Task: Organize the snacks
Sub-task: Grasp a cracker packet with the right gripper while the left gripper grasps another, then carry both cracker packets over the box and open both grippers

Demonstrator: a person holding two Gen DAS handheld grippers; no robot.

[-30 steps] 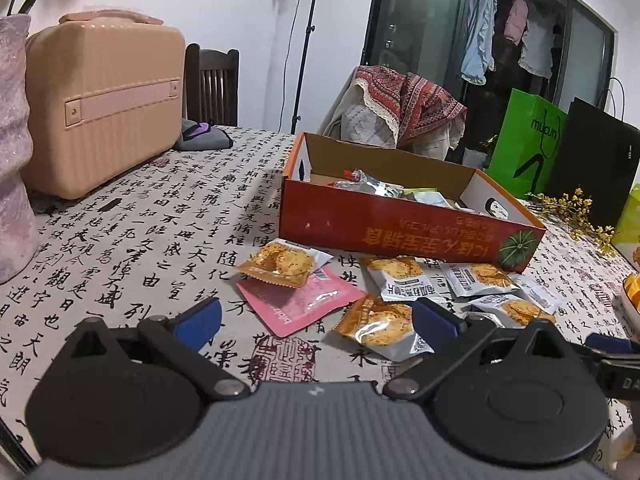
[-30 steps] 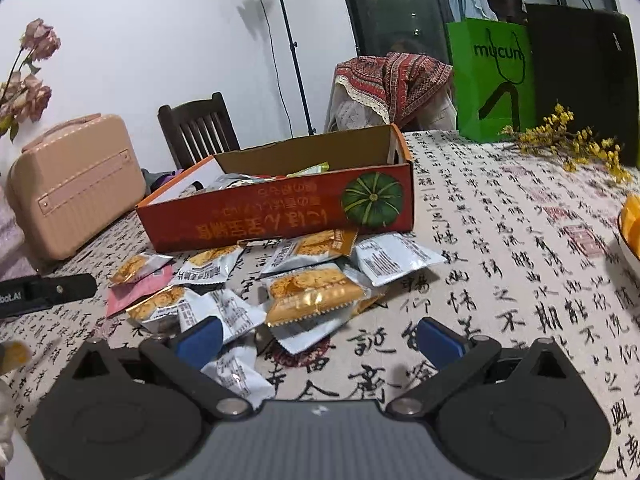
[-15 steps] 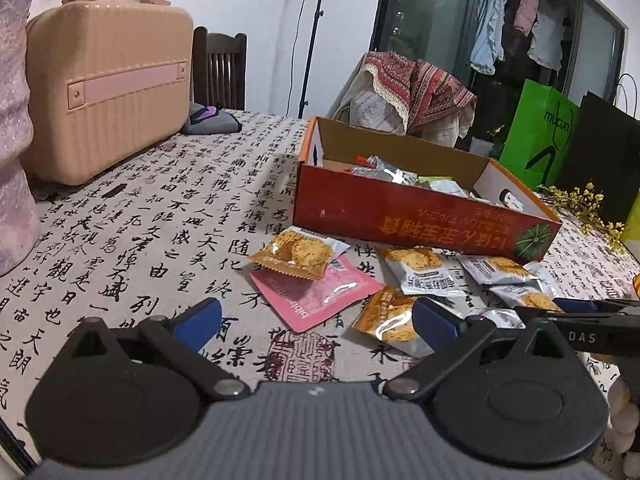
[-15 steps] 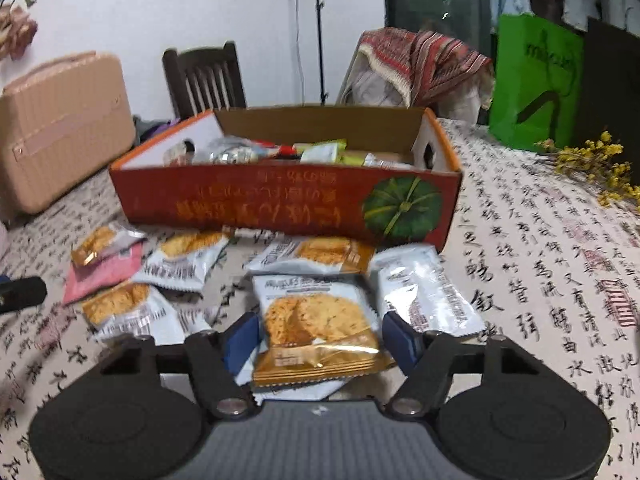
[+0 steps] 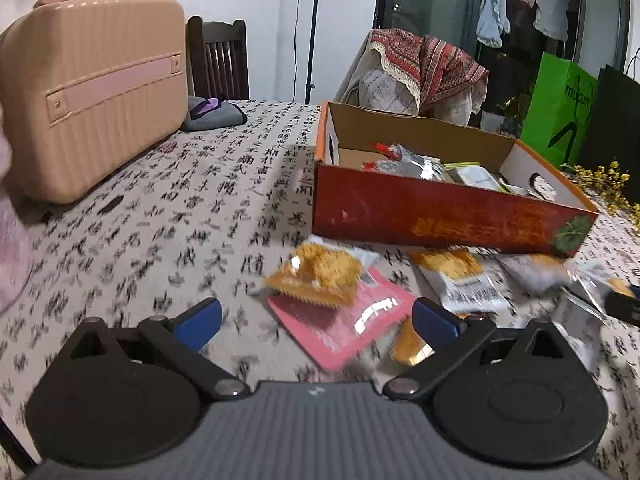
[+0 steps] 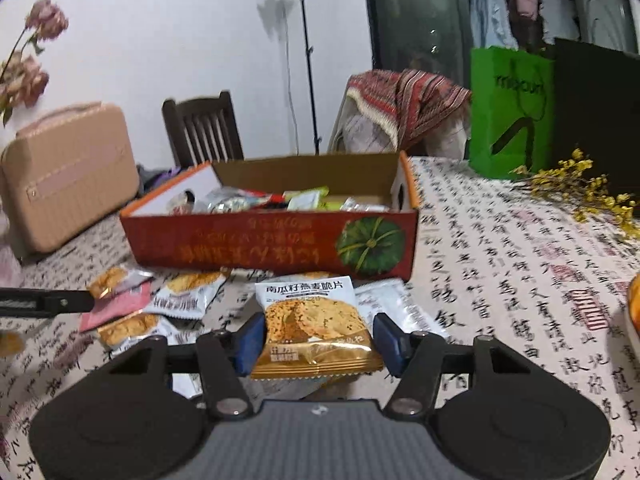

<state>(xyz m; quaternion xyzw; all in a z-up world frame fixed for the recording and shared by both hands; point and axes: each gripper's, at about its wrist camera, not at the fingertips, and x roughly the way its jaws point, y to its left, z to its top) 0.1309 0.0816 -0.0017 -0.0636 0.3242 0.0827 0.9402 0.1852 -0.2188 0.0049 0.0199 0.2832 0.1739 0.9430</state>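
Note:
A red cardboard box (image 6: 260,246) with a green pumpkin picture holds several snack packets. Loose packets lie on the tablecloth in front of it. My right gripper (image 6: 318,336) is closing its jaws on a white-and-gold cookie packet (image 6: 312,320), which stands tilted up between the blue pads (image 6: 250,338). In the left wrist view my left gripper (image 5: 316,316) stands open just above the table, with a pink packet (image 5: 352,324) and an orange cracker packet (image 5: 320,276) lying ahead between its fingers, untouched. The red box (image 5: 420,216) sits beyond them.
A peach hard case (image 5: 88,92) stands at the back left, a grey pouch (image 5: 216,114) beside it. Dark chair (image 6: 204,128), green bag (image 6: 508,112) and black bag behind the table. Yellow flower sprigs (image 6: 580,188) lie at the right. The left gripper's finger (image 6: 44,302) reaches in from the left.
My right gripper has closed from wide open onto the cookie packet and tipped it up off the pile. My left gripper has moved forward toward the pink and orange packets, still open.

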